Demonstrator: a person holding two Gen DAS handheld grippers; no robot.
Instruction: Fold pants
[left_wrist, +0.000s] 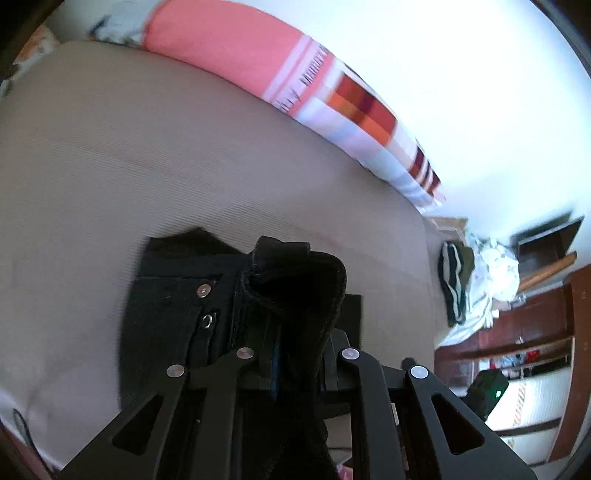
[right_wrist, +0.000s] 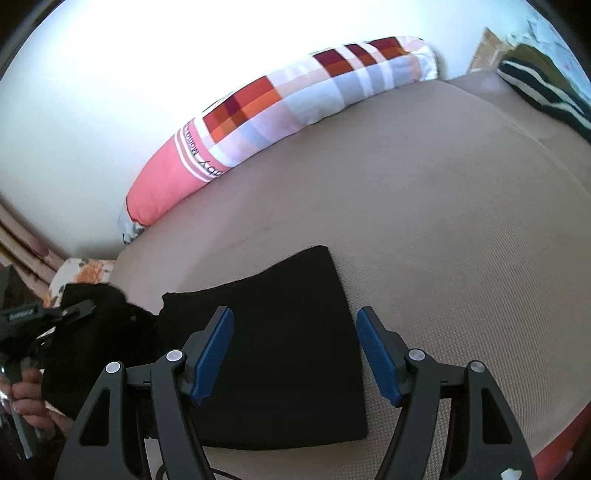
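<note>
Black pants (left_wrist: 177, 302) lie on a beige bed (left_wrist: 184, 166), their waistband with metal snaps facing me. My left gripper (left_wrist: 291, 332) is shut on a bunched fold of the waistband, lifted off the bed; the cloth hides the fingertips. In the right wrist view, the pants (right_wrist: 288, 288) lie as a flat dark rectangle on the bed (right_wrist: 443, 240). My right gripper (right_wrist: 294, 312) hovers over them, open, nothing between its blue pads (right_wrist: 214, 350). The left gripper (right_wrist: 79, 309) shows at the left edge with the raised black cloth, a hand (right_wrist: 29, 398) behind it.
A long pink and checked pillow (right_wrist: 295, 99) lies along the white wall at the bed's far side. A dark striped garment (right_wrist: 546, 88) and white cloth (left_wrist: 495, 273) sit at one end of the bed. Wooden shelves (left_wrist: 517, 332) stand beyond it.
</note>
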